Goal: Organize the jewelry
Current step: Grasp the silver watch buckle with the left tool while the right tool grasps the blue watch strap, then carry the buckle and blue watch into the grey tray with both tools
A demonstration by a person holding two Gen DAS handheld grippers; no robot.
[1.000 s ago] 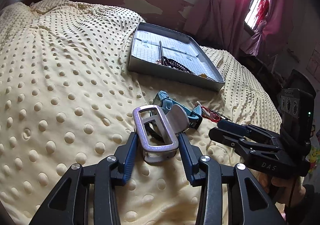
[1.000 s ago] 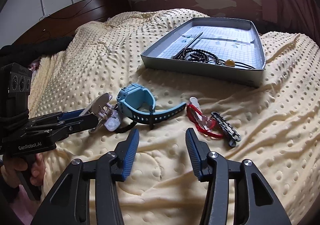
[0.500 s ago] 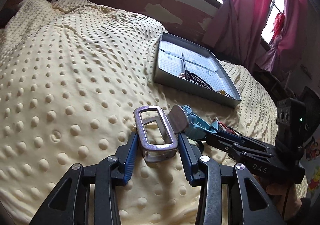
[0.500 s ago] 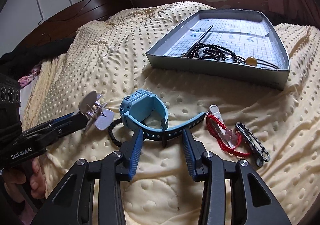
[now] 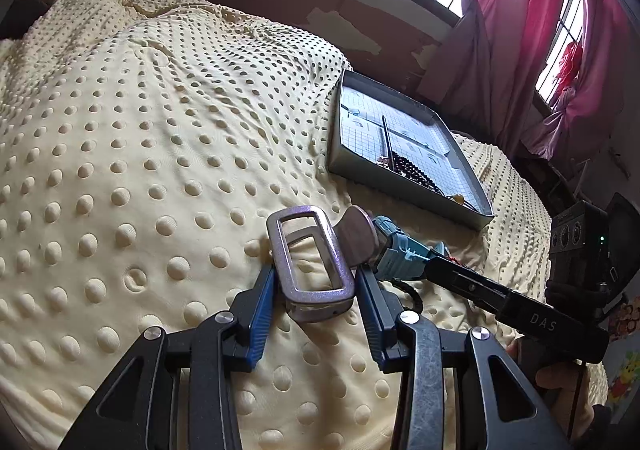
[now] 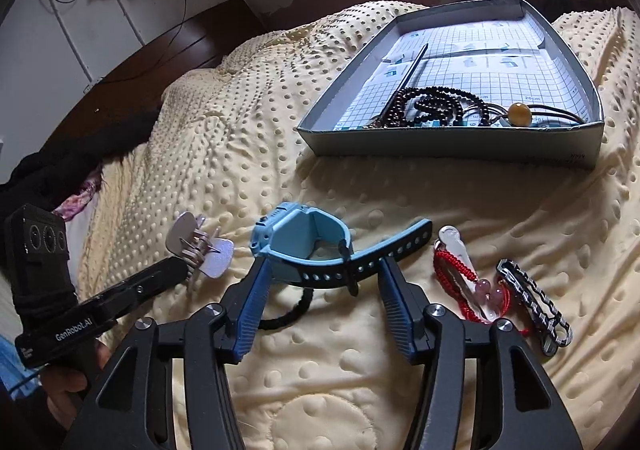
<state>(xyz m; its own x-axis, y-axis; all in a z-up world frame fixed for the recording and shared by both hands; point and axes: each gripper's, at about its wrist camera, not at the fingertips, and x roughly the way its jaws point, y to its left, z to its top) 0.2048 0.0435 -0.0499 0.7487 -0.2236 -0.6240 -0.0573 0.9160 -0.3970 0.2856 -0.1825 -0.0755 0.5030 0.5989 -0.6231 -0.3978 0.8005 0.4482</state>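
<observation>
Metal hair clip [image 5: 311, 264] sits clamped in the left hand-held gripper [image 5: 314, 290], freeing the open right hand-held gripper [image 6: 320, 290] to straddle the blue watch [image 6: 304, 242] near the tray [image 6: 452, 146].

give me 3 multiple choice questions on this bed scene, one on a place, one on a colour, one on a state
1. Where do the dark beads lie?
A. in the grey tray
B. on the blanket
C. in a gripper

2. What colour is the watch?
A. red
B. light blue
C. black

3. How is the left gripper?
A. wide open, empty
B. shut on the silver clip
C. out of view

Answers: 1 A, the beads rest inside the tray's walls. 2 B, case and strap are light blue. 3 B, both pads press the clip's sides.
</observation>
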